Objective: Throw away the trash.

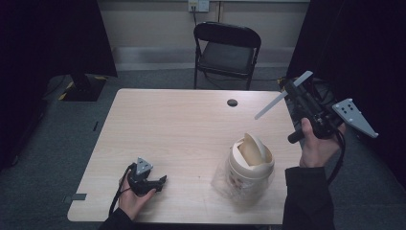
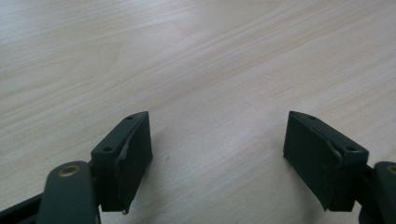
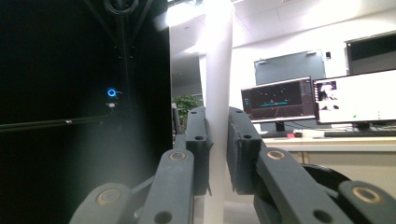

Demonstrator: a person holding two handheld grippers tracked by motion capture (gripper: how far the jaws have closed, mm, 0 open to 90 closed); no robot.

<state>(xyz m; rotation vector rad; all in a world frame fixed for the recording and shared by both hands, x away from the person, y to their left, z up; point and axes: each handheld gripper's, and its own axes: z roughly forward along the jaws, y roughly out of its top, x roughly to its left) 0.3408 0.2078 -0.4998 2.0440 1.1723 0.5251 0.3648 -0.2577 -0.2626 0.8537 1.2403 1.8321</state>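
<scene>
Near left of desk (image 1: 191, 120): left hand-held gripper (image 1: 160, 181) lies low on the wood, jaws spread wide, nothing between them.
Near centre-right: cream bin (image 1: 249, 165) with a swing lid, standing upright inside a clear wrapper.
Right edge, raised above the desk: right hand-held gripper (image 1: 291, 89) pinching a thin white strip (image 1: 282, 96), which slants up and away.
Far side: black chair (image 1: 227, 48).
</scene>
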